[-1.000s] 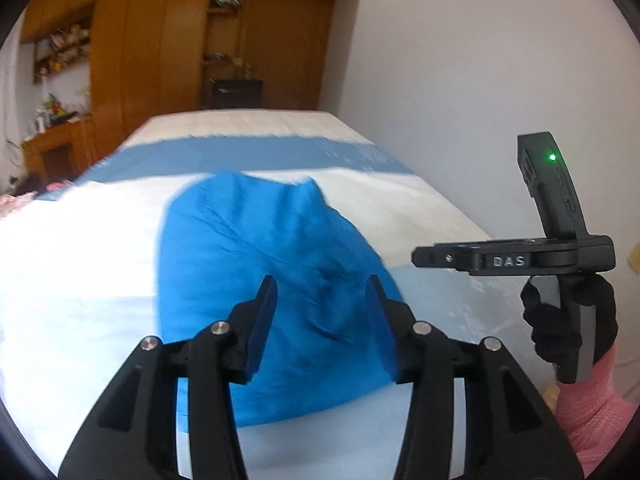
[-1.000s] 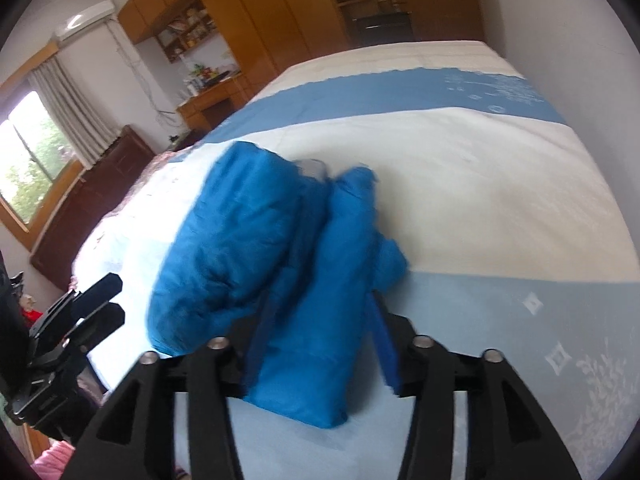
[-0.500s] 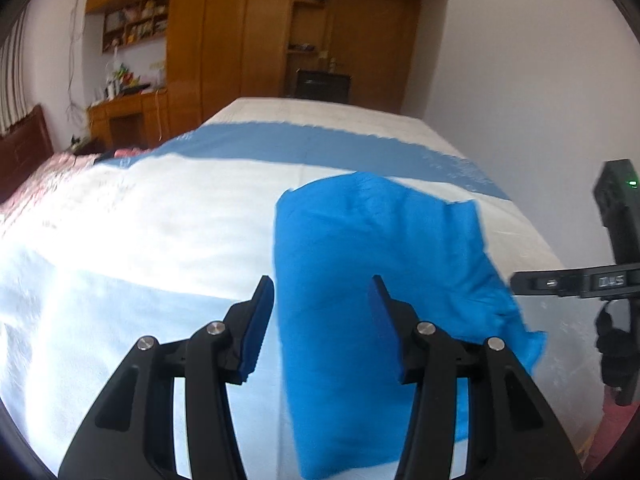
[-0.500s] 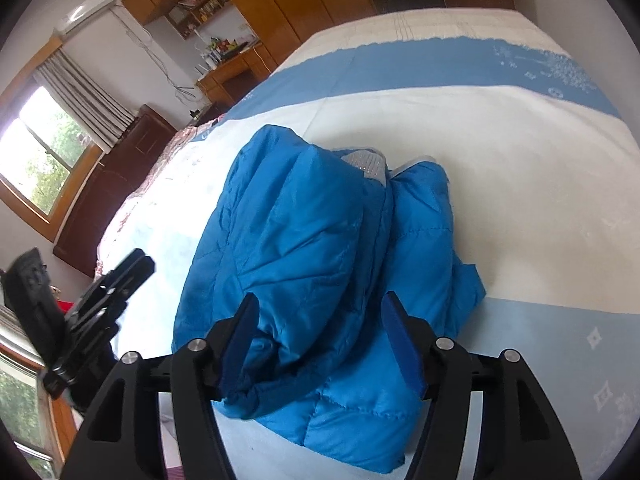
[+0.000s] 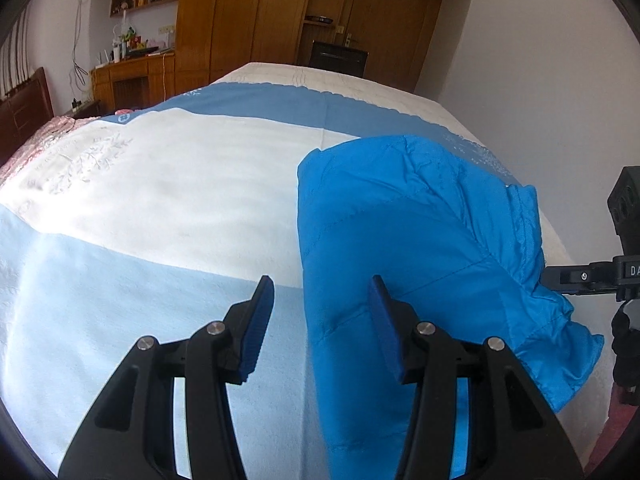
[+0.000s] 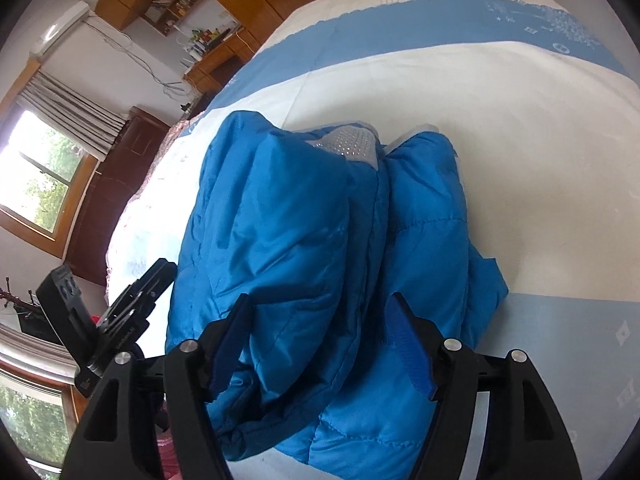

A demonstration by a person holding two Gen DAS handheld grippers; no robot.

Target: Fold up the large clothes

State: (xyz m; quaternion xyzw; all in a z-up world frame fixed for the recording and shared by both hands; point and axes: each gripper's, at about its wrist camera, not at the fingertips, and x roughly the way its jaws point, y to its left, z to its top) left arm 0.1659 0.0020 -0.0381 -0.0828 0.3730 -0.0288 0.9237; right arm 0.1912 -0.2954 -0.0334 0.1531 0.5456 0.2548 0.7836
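A folded bright blue padded jacket lies on the bed. In the right wrist view the jacket is a thick bundle with a grey mesh lining showing at its far end. My left gripper is open and empty, above the jacket's left edge. My right gripper is open and empty, its jaws standing wide over the near end of the bundle. The right gripper also shows at the right edge of the left wrist view, and the left gripper at the left of the right wrist view.
The bed has a white and blue striped cover. A white wall runs along its right side. Wooden wardrobes and a desk stand beyond the bed's far end. A window with curtains is to the left.
My left gripper has swung left, so the jacket now sits right of centre in its view. My right gripper has moved closer over the jacket. Both stay open.
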